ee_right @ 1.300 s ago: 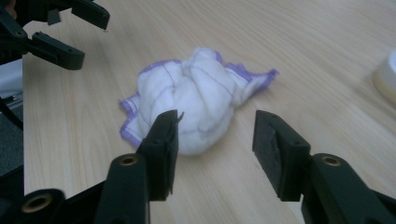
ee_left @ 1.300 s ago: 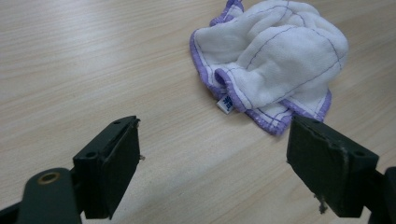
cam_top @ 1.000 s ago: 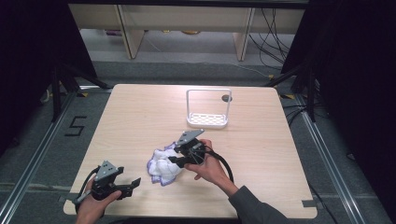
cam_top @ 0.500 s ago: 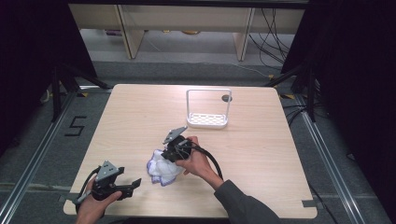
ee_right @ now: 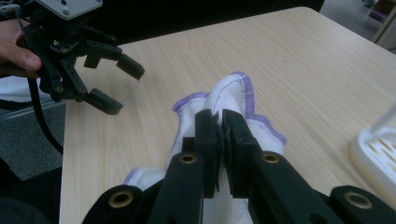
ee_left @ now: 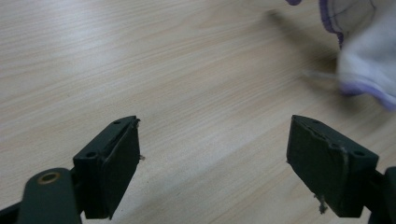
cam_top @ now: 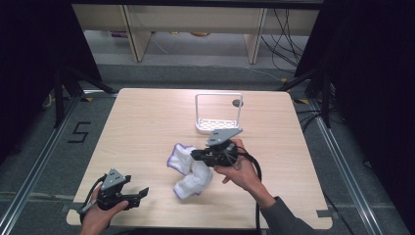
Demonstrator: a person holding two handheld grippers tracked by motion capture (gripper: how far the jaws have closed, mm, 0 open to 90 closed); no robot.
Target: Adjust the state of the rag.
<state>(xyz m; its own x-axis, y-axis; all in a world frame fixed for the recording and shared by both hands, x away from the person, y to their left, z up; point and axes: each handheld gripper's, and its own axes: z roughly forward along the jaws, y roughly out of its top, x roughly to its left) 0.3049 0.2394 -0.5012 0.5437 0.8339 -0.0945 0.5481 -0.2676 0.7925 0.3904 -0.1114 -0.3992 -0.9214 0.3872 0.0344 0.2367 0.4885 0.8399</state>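
cloth at frame centre is now clamped in the right gripper, which has been drawn rightward since half a second ago — spreading seems begun; the left gripper is held agape, lower left.

A pale wood-grain desk with a smooth, faintly sheeny laminate-like top carries a soft white cloth, its woven surface matt and its edge stitched in purple thread. The right tongs, matt black plastic with brass-coloured rivets, press into the cloth's folds. The left tongs show dull black pads, slightly scuffed and flecked with lint. A white plastic rack, smooth and lightly glossy, has a perforated base. Grey metal-looking plates top both tools.
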